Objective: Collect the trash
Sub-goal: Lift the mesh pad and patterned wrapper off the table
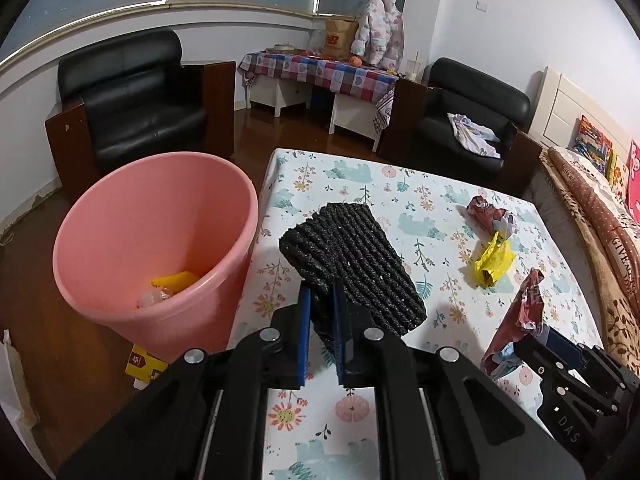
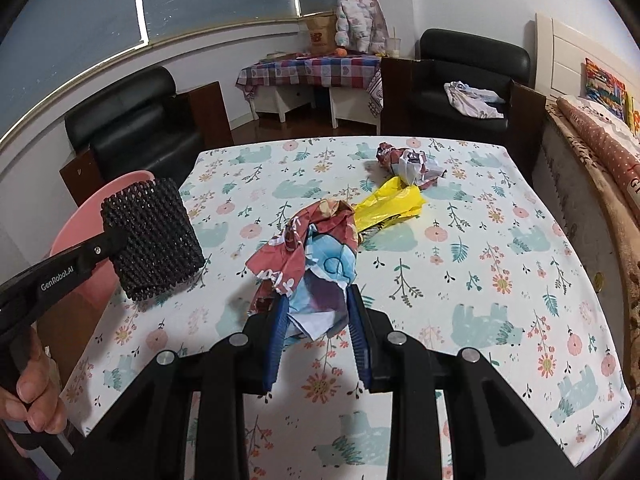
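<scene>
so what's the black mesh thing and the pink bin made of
Black ribbed mesh sleeve: looks like soft foam netting, matte, with an open woven-rope lattice that bends where it is gripped. Round pink bin: most likely moulded plastic, smooth with a slight sheen and a thin even rim.

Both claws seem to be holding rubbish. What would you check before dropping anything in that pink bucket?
1. Left gripper clamped on the black foam net: ok.
2. Right gripper clamped on the crumpled wrapper: ok.
3. Pink bucket upright with room inside: ok.
4. Net above the bucket mouth: not ok, it is over the table.
5. Table cleared: not ok, a yellow bag and another crumpled wad remain.
</scene>
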`<state>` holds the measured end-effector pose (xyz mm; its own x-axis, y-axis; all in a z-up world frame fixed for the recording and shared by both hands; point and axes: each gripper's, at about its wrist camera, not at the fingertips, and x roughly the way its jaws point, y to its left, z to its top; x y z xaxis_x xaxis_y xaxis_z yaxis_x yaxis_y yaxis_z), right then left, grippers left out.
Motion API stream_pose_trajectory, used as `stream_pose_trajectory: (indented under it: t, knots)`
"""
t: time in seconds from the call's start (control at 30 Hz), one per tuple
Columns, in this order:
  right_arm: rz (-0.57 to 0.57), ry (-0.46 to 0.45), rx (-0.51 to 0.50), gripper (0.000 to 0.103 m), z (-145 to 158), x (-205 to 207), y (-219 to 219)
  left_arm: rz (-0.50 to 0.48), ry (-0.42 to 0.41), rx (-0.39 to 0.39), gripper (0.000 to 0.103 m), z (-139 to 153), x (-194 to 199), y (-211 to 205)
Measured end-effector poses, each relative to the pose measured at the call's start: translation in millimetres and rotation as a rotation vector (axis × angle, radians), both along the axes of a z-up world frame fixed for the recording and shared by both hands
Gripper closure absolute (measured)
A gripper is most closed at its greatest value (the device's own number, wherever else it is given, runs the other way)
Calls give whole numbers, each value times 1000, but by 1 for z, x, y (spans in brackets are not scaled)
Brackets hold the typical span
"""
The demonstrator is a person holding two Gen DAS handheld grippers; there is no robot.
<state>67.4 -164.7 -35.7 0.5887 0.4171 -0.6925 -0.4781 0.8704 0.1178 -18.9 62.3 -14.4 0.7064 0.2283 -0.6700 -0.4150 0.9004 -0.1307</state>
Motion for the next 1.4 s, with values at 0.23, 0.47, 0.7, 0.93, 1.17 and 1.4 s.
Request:
stream_pose_trajectory:
  t: [0.23,0.47,0.7,0.93,1.17,1.4]
  knots:
    - [-5,-8,4,74,3,-6,-3,-5,-13,5,93,2,-2,-3]
    - [-2,-13,3,74,4,-7,-3,-5,-20,7,93,3,-5,-2]
    - [-2,-11,-1,74,4,-8,-3,-8,-23,8,93,4,-7,-3]
    - [-2,-16,-1,74,5,-9,-3,-12,-27,4,93,4,-10,-4]
    - [-4,-30,1,74,8,-13,-3,-19,-54,9,93,10,-13,-1]
    - [3,-41,-3,74,9,-15,2,-13,-86,9,93,16,-19,3]
